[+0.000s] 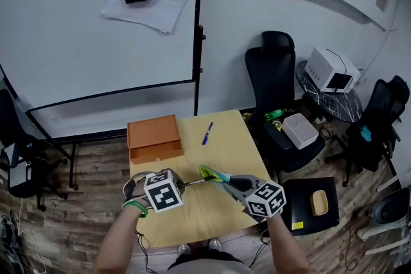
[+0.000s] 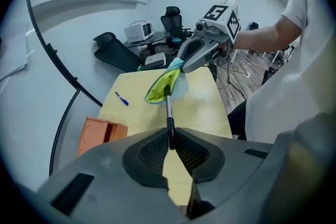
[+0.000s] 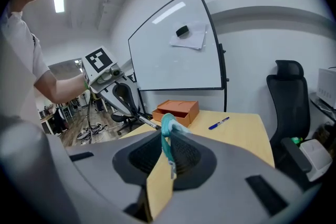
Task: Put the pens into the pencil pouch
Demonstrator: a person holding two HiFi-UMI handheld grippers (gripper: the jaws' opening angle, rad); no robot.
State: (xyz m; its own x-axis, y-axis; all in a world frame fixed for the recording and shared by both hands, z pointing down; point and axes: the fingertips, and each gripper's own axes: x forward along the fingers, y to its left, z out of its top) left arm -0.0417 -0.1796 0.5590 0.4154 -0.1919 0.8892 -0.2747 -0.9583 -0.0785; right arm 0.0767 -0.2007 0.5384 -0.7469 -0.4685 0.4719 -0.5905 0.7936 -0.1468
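Fingers (image 2: 149,152), left gripper (image 2: 170,140): clamped on pen (image 2: 168,110), tip in pencil pouch (image 2: 161,85). Right gripper (image 3: 167,147): clamped on pouch rim, near orange box (image 1: 154,137).

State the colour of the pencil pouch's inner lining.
Bright yellow-green, inside the teal fabric pencil pouch; clearest in left gripper view.

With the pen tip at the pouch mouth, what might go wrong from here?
The left tongs pinch the pen only at its rear end, so it may pivot or slip when pushed. The right tongs hold the pencil pouch by one edge in the air; its limp mouth may fold shut or swing away.
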